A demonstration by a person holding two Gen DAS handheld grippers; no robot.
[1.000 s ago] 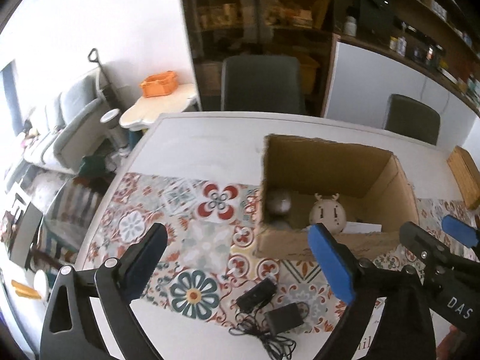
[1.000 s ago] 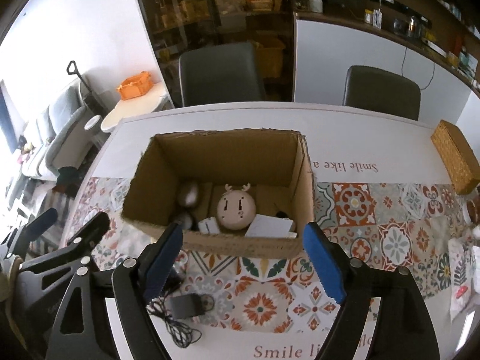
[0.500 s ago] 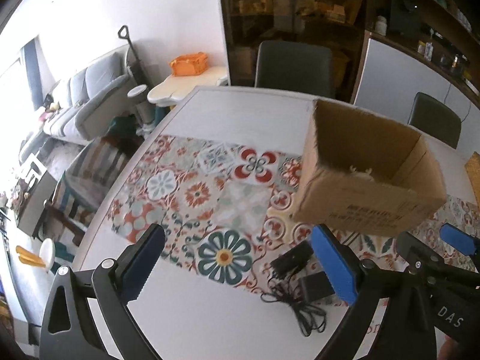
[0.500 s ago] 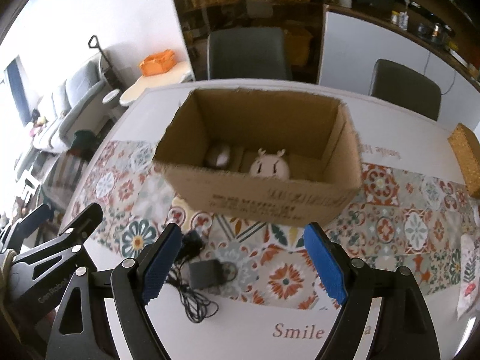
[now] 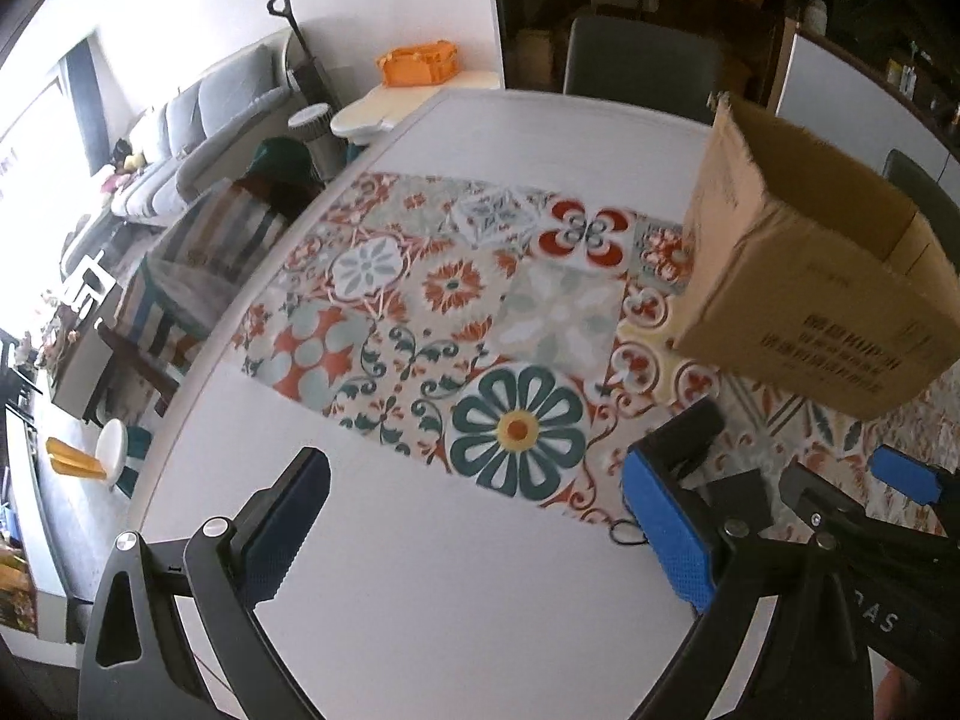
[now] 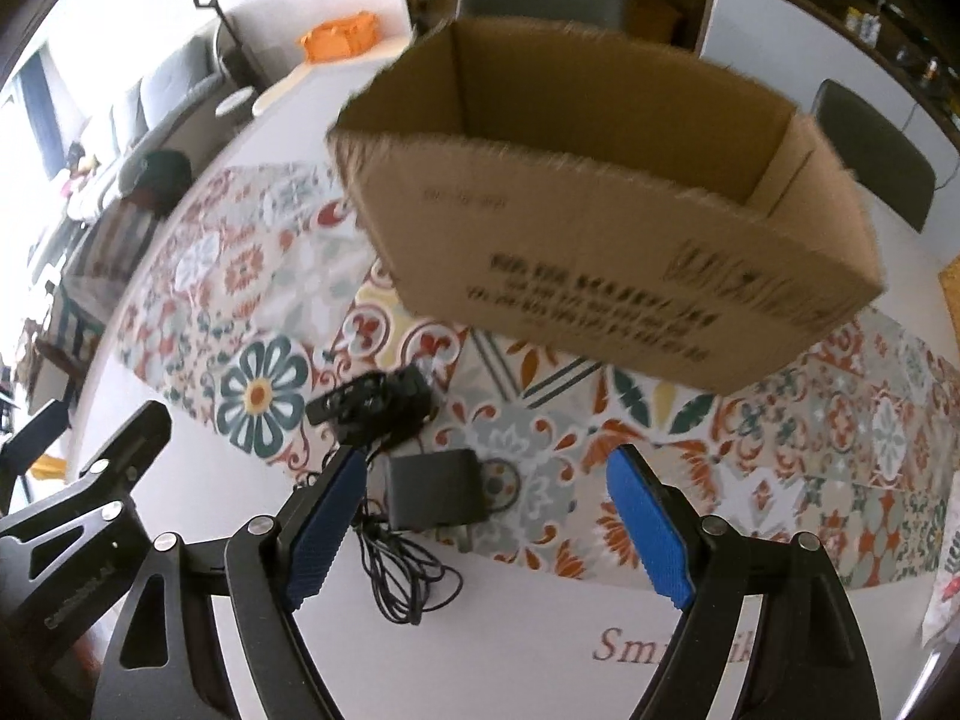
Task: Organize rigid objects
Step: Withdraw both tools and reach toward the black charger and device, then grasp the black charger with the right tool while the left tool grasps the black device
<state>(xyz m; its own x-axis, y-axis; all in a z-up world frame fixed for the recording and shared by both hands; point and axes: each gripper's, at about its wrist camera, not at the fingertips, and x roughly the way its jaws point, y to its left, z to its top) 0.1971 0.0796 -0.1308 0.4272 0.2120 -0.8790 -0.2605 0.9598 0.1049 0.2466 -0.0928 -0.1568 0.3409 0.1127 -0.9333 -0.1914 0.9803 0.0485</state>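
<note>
An open cardboard box (image 6: pixel 600 228) stands on the patterned tablecloth; it also shows in the left wrist view (image 5: pixel 816 276). Its contents are hidden from this low angle. A black power adapter (image 6: pixel 435 495) with a tangled cord (image 6: pixel 408 576) and a second black device (image 6: pixel 384 405) lie in front of the box. My right gripper (image 6: pixel 486 528) is open and empty, low over the adapter, which sits between its blue pads. My left gripper (image 5: pixel 480 534) is open and empty over bare white table to the left; the adapter (image 5: pixel 741 495) sits just right of its right finger.
The table's left edge (image 5: pixel 198 372) is near, with a sofa (image 5: pixel 198 138) and a stool beyond it. Dark chairs (image 6: pixel 540 0) stand behind the table. A wicker box (image 6: pixel 948 282) sits at the far right edge.
Both grippers have dropped lower and closer to the table. The box's inside was visible before and is now hidden behind its front wall. The adapter now sits between the right gripper's fingers.
</note>
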